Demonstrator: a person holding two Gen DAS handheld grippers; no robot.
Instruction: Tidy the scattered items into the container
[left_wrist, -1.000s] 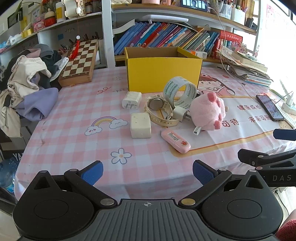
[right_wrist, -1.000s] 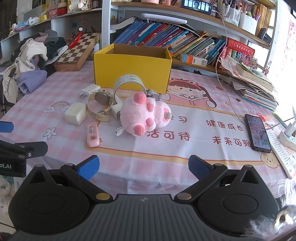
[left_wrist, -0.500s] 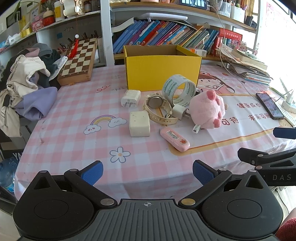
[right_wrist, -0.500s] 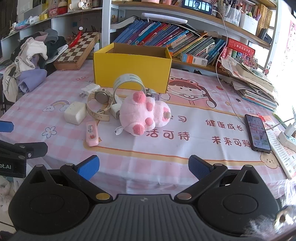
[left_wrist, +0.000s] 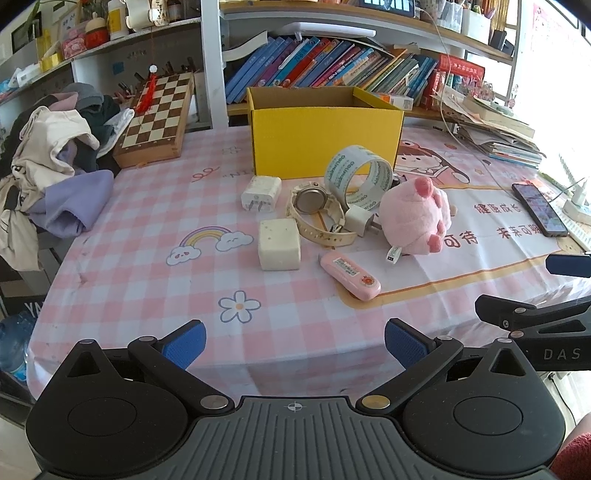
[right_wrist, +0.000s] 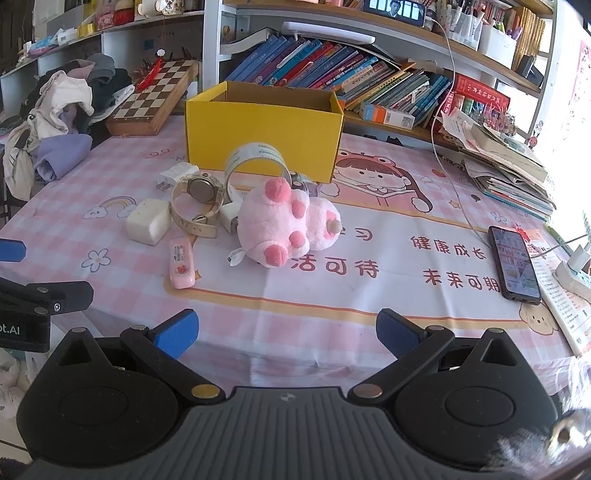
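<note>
Left wrist view: our left hand-held gripper (left_wrist: 294, 345) hangs spread and empty at the tabletop's near edge; mid-tabletop lie chargers, watch (left_wrist: 314, 206), tape roll (left_wrist: 358, 177) and pink case (left_wrist: 349, 270), just before the yellow box (left_wrist: 325, 144). Right wrist view: our right hand-held gripper (right_wrist: 287, 333), likewise spread, faces the plush pig (right_wrist: 284, 225); we judge it light and soft, best pinched across the body.

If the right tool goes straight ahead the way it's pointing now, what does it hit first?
Probably the pink plush pig, which lies nearly dead ahead of the open right tool; only bare tablecloth lies between, though depth is uncertain.
</note>
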